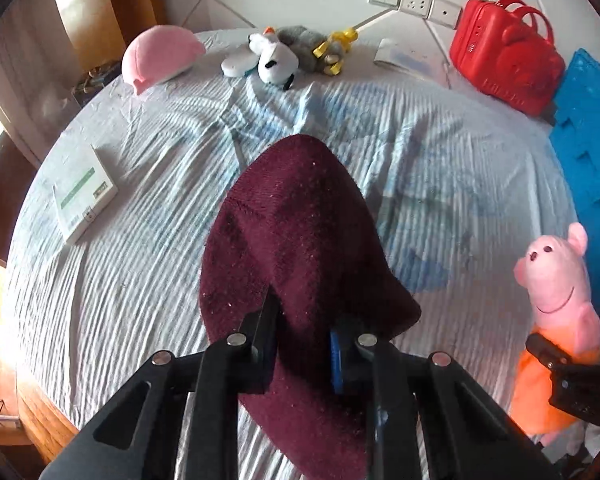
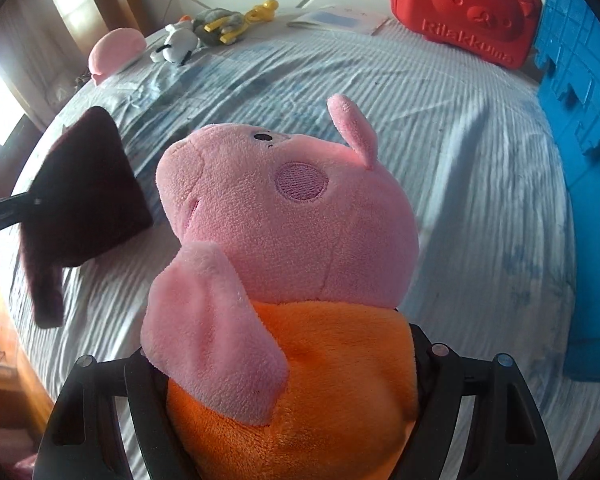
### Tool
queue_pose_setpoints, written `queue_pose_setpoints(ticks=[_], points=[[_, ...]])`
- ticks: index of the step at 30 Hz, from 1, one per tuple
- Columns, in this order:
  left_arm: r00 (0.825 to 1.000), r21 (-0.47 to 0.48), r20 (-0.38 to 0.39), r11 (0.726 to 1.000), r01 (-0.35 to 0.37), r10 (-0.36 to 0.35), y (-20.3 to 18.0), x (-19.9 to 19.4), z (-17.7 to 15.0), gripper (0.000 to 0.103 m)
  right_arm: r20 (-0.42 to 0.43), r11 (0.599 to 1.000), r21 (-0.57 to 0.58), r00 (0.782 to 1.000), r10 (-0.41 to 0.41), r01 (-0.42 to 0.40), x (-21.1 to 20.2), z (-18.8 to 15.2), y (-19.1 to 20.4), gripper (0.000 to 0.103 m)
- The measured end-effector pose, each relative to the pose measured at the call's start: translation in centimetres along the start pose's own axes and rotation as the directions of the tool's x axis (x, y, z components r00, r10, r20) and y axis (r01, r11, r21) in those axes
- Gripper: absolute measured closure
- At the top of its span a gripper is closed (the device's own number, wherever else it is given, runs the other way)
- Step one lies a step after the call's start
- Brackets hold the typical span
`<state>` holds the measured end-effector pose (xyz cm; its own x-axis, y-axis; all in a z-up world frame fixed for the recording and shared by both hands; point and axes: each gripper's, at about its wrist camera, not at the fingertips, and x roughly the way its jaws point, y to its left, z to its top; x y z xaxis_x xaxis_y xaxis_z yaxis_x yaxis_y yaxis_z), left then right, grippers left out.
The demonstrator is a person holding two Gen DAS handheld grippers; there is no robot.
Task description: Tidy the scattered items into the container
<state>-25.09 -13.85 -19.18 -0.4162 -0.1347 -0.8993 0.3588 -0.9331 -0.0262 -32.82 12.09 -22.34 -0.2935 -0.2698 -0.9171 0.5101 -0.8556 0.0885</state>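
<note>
Left tongs (image 1: 304,344) pinch the maroon cloth (image 1: 300,232); right tongs (image 2: 284,392) clamp the pig plush (image 2: 284,216).

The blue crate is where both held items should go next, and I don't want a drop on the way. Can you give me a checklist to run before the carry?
1. Left gripper shut on the maroon knit cloth: ok.
2. Cloth clear of the bed sheet: ok in the right wrist view, its tail hangs loose.
3. Right gripper fingers around the pink pig plush at its orange body: ok.
4. Pig held firmly: cannot tell, pads hidden by plush.
5. Blue crate within sight at the right edge of the bed: ok.
6. Crate has room inside: cannot tell, only its outer wall shows.
</note>
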Motion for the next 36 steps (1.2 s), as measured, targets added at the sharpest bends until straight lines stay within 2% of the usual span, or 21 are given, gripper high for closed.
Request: queue_pose_setpoints(ticks=[5, 11, 16, 25, 31, 36], points=[[0.997, 0.054, 0.057, 0.998, 0.044, -0.047, 0.3, -4.1, -0.1, 0.083, 0.079, 1.0, 0.018, 0.997, -0.019, 0.018, -4.1, -0.1, 1.4, 0.023], [0.993, 0.137, 0.06, 0.986, 0.093, -0.102, 0.2, -7.0, -1.8, 0.083, 0.145, 0.996, 0.061, 0.987, -0.076, 0.068, -8.9, -1.9, 3.8, 0.023], [0.988, 0.215, 0.068, 0.969, 0.125, -0.142, 0.2, -8.8, -3.9, 0.083, 0.163, 0.984, 0.123, 0.976, -0.144, 0.125, -11.4, -4.6, 5.4, 0.023], [0.974, 0.345, 0.059, 0.92, 0.187, -0.22, 0.3, -10.9, -7.9, 0.083, 0.174, 0.943, 0.26, 0.95, -0.259, 0.209, -15.7, -11.1, 6.4, 0.023], [0.96, 0.416, 0.046, 0.879, 0.233, -0.277, -0.7, -12.4, -9.7, 0.083, 0.145, 0.896, 0.352, 0.93, -0.337, 0.27, -18.2, -15.4, 7.5, 0.023], [0.945, 0.466, 0.048, 0.845, 0.264, -0.322, -2.7, -14.1, -10.8, 0.083, 0.131, 0.852, 0.42, 0.909, -0.397, 0.312, -20.7, -18.4, 7.1, 0.023]])
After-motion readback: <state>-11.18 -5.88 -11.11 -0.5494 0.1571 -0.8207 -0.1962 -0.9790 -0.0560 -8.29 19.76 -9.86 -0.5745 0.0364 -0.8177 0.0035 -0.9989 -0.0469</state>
